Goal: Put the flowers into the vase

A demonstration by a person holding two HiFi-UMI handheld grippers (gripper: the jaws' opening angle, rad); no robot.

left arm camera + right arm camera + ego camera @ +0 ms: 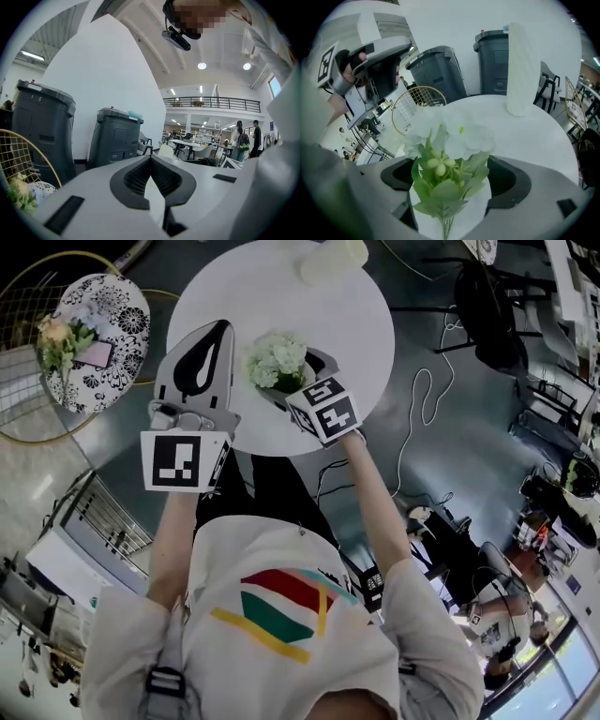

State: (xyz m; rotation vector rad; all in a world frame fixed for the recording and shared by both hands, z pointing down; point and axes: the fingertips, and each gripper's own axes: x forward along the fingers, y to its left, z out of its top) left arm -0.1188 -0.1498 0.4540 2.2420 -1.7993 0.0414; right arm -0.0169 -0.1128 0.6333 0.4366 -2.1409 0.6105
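Note:
A bunch of white flowers with green leaves (278, 362) is held over the near part of the round white table (253, 296). My right gripper (292, 377) is shut on its stems. In the right gripper view the flower bunch (447, 150) fills the space between the jaws of the right gripper (450, 190), and the tall white vase (522, 70) stands upright at the table's far side. In the head view the vase (333, 259) is at the top edge. My left gripper (217, 328) is shut and holds nothing, to the left of the flowers. The left gripper view points upward past the left gripper (151, 159).
A black-and-white patterned seat (98, 338) in a gold wire frame stands left of the table, with another small flower bunch (58, 338) on it. Two grey bins (40, 126) stand by the wall. Chairs and cables (412, 418) lie to the right on the floor.

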